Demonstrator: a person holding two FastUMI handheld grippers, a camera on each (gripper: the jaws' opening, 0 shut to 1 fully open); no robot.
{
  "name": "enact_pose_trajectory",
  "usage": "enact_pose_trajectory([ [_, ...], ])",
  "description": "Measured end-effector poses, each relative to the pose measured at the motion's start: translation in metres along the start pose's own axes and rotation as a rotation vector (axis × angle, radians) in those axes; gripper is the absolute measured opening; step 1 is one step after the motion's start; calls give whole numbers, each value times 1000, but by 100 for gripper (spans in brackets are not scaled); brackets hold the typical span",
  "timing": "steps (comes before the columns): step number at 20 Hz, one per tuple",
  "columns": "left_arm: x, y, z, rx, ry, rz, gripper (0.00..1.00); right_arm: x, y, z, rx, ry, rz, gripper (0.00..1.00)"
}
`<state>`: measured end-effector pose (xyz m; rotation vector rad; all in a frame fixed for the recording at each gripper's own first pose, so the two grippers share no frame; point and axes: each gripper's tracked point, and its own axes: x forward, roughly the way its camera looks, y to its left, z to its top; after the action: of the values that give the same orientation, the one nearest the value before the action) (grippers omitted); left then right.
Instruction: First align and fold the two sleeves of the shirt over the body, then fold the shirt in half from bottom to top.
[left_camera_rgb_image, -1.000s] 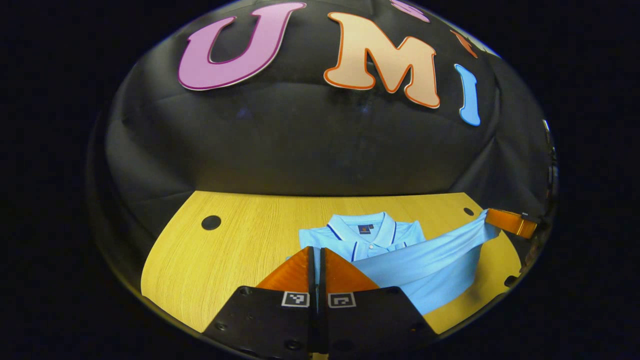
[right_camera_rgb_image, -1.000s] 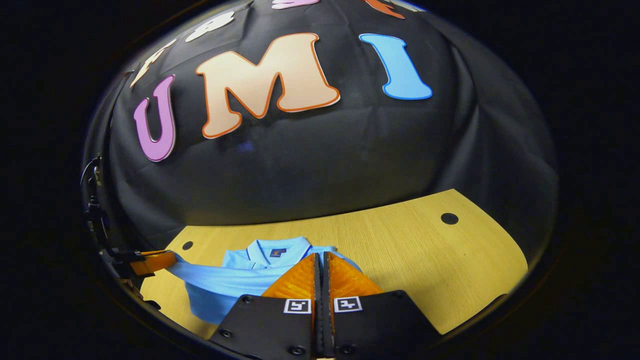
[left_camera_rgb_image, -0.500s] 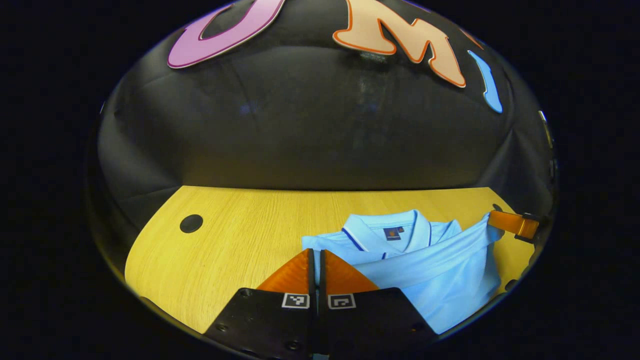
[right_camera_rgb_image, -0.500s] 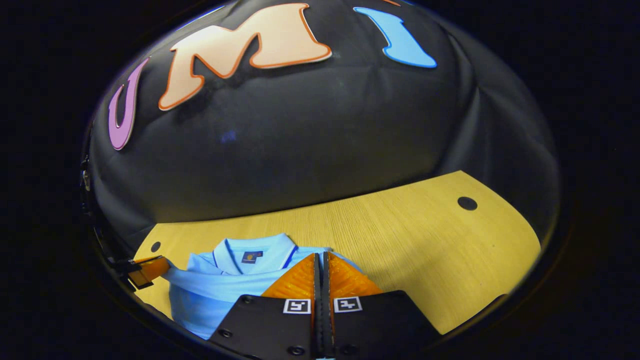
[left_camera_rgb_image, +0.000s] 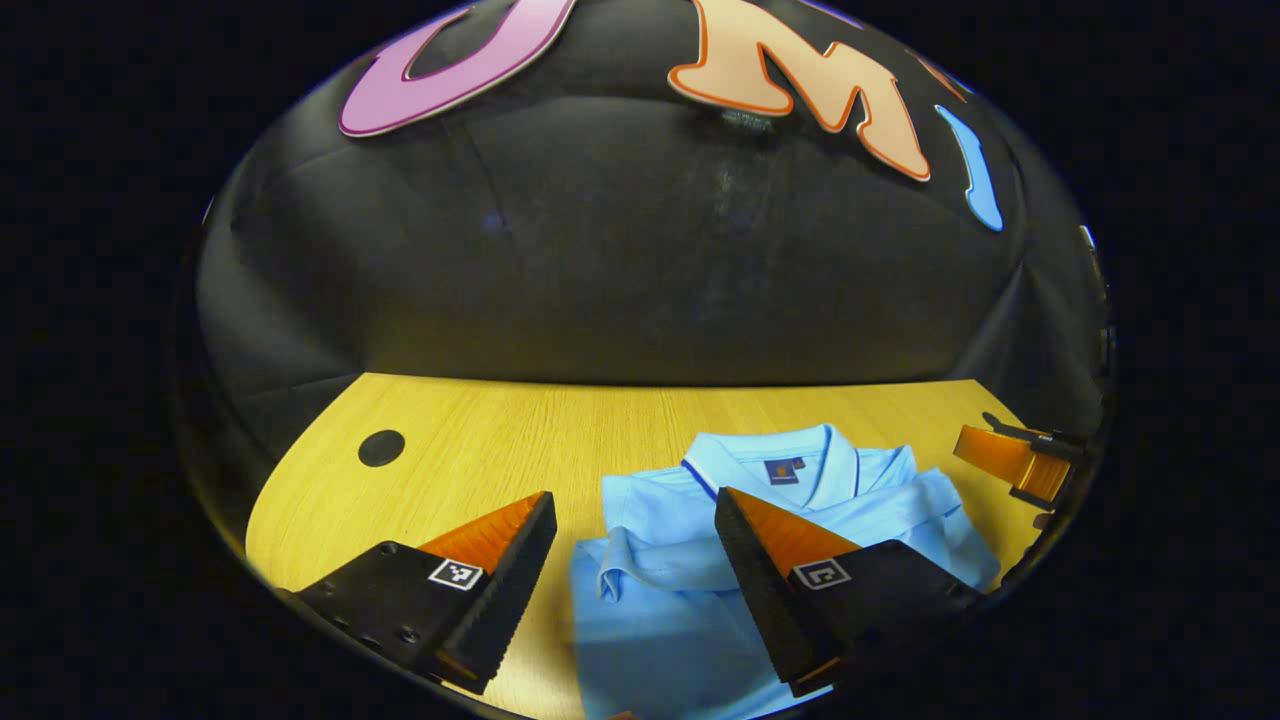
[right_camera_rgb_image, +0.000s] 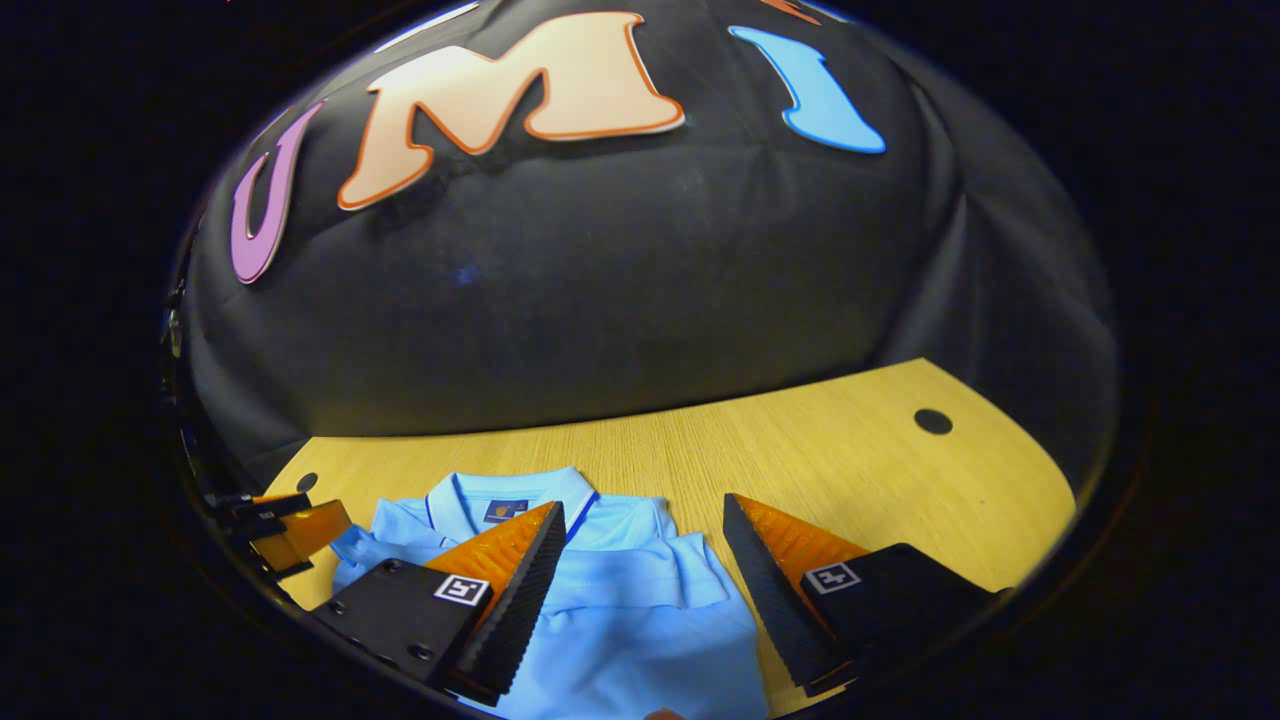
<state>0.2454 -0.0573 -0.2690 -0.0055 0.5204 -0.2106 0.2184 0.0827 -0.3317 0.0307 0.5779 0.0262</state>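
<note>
A light blue polo shirt (left_camera_rgb_image: 660, 600) lies on the wooden table (left_camera_rgb_image: 480, 440), its collar (left_camera_rgb_image: 775, 465) toward the wall and a layer of cloth folded up over the body just below the collar. My left gripper (left_camera_rgb_image: 635, 500) hangs open above the shirt's left part, nothing between its fingers. In the left gripper view the right gripper (left_camera_rgb_image: 1015, 460) shows at the far right edge. In the right gripper view the shirt (right_camera_rgb_image: 640, 610) lies under my open right gripper (right_camera_rgb_image: 645, 507), with the collar (right_camera_rgb_image: 505, 495) behind it. The left gripper (right_camera_rgb_image: 295, 530) shows at the left there.
The table has a round dark hole (left_camera_rgb_image: 381, 447) at its left and another hole (right_camera_rgb_image: 932, 421) at its right. Bare wood (right_camera_rgb_image: 850, 460) stretches right of the shirt. The black cloth wall stands directly behind the table's far edge.
Both grippers went from shut on the shirt's lifted edge to open. The stretched cloth dropped and now lies flat over the shirt's body below the collar.
</note>
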Motion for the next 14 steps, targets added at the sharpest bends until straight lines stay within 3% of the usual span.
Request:
enact_pose_trajectory([
  [2,-22,-2,15,-8,-41,8,96,-25,4,11,-26,-41,13,94],
  [7,-93,-14,42,-50,-139,-2,96,-98,6,37,-88,-132,31,98],
  [14,-206,-27,61,-16,-249,-3,95,-215,4,73,-84,-263,63,98],
])
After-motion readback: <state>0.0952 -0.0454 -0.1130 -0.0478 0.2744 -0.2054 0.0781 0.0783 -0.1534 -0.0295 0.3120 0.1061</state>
